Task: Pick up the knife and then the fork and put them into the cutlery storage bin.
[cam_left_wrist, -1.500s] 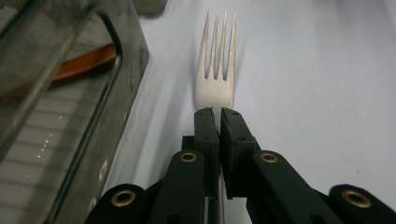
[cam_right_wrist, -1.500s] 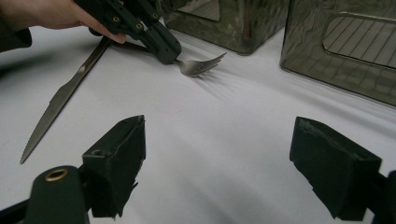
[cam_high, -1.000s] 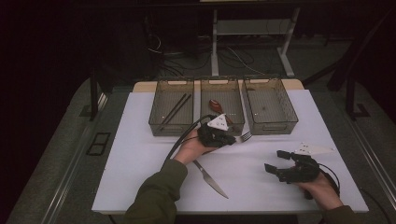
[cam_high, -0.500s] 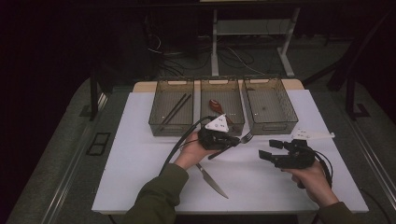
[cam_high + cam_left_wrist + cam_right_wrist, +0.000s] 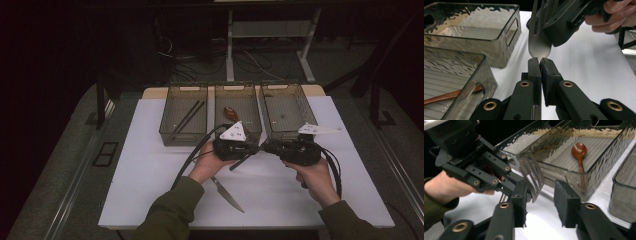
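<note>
**Item in hand: fork, one.** The fork [image 5: 539, 46] is off the counter [image 5: 150, 190], in the air in front of the middle bin [image 5: 237, 86]. The left tool [image 5: 540, 62] is clamped tight on its neck, just below the head, and the handle trails down and back toward the person.

**Change noted.** A second ago the right tool [image 5: 541, 186] sat well apart at the right of the counter. It now meets the left tool nose to nose. Its jaws have just been closing and stand at a narrow gap, with the fork's tines between them. One pad is close beside the tines and the other is apart from them, so there is no squeeze yet. The left tool's hold on the fork is as before.

**Reading.** This looks like a hand-over from left to right, with the taking grip nearly made. The left tool should not let go until the right pads press. The empty right bin [image 5: 280, 85] seems the likely home for the fork.

**Count.**
- Tools: two.
- Bins: three, in a row at the far side of the counter.
- Chopsticks [image 5: 187, 119]: two, in the left bin [image 5: 183, 141].
- Spoon [image 5: 579, 152]: one, wooden, in the middle bin.
- Knife [image 5: 227, 192]: one, flat on the counter near the person, below the left hand.
- Fork: one, as above.
</note>
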Demonstrator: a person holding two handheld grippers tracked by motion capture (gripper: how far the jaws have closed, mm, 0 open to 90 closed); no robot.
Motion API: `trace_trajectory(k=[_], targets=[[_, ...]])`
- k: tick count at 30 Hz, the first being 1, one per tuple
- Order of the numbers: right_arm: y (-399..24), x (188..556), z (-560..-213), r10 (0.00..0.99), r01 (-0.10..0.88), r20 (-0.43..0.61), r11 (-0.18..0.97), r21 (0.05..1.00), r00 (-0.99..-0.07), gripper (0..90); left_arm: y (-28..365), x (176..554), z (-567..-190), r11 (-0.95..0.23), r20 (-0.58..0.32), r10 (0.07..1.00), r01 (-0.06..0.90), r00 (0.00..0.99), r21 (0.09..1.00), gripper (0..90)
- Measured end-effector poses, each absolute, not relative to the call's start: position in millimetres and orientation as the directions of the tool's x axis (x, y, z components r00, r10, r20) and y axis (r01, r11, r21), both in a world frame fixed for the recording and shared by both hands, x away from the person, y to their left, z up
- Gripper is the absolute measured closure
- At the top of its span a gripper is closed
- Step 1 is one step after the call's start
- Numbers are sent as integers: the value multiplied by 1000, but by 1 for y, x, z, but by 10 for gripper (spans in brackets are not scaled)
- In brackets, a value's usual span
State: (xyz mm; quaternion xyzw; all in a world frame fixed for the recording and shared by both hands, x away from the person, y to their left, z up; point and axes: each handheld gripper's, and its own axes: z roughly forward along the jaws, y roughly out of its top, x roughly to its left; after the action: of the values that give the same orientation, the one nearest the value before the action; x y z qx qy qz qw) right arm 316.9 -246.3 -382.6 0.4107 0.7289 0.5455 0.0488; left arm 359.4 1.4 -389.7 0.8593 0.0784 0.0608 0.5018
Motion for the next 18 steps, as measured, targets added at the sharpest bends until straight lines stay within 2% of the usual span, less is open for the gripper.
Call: trace_trajectory(k=[7, 13, 18], targets=[[-235, 320, -376, 649, 526, 367, 60, 849, -667, 713, 3, 359, -385, -455, 26, 217, 78, 976, 887, 853], [-234, 320, -370, 681, 488, 325, 54, 871, -657, 847, 10, 361, -381, -401, -1, 232, 97, 973, 911, 847], [-234, 321, -369, 690, 478, 308, 63, 876, -655, 859, 9, 361, -381, -402, 0, 231, 95, 973, 910, 834]])
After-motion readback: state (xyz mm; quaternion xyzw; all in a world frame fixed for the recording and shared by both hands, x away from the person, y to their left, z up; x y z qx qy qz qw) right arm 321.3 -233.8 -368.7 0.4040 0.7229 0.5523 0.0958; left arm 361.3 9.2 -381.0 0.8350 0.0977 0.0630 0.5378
